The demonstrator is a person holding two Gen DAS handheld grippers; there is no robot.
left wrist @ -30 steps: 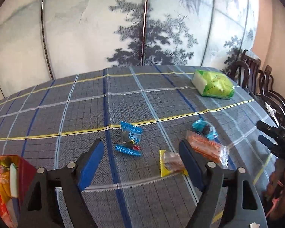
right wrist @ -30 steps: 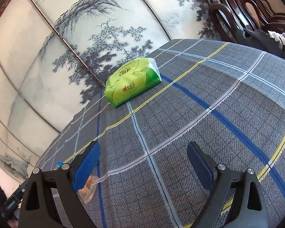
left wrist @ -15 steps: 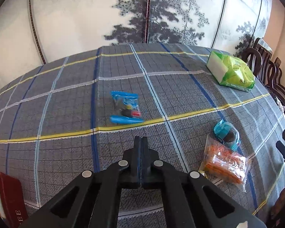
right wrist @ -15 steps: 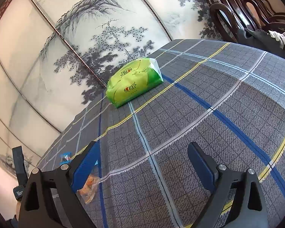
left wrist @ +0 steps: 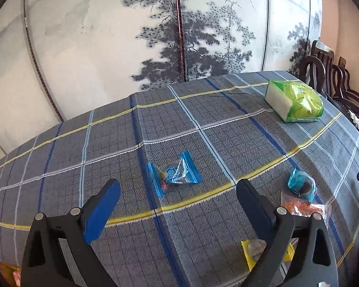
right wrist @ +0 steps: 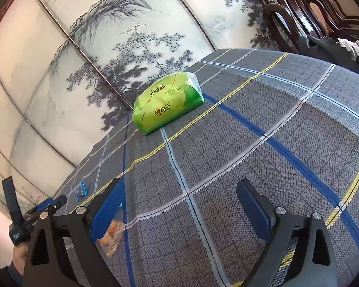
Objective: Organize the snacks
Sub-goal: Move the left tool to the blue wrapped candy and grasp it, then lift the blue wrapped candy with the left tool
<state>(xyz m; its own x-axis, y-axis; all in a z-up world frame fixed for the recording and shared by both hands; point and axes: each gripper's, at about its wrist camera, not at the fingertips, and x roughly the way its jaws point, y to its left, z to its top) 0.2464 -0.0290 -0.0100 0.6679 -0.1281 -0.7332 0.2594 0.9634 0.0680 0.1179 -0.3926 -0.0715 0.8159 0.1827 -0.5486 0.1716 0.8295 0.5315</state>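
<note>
Reopened since half a second ago, left gripper [left wrist: 178, 192] fingers wide over the crinkly blue plastic-wrapped snack [left wrist: 173, 175] mid-counter; right gripper [right wrist: 179, 197] wide, empty — slippery film could skid away.

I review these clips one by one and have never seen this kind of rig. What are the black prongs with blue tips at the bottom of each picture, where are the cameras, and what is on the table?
There is no robot. A person holds a two-finger gripper in each hand, with a fisheye camera on each looking forward along the fingers.

The left gripper is open and holds nothing. Ahead of it on the plaid tablecloth lie a blue snack packet, a round teal-wrapped snack, an orange packet and a yellow packet.

The right gripper is open and empty too, facing a green tissue pack.
</note>
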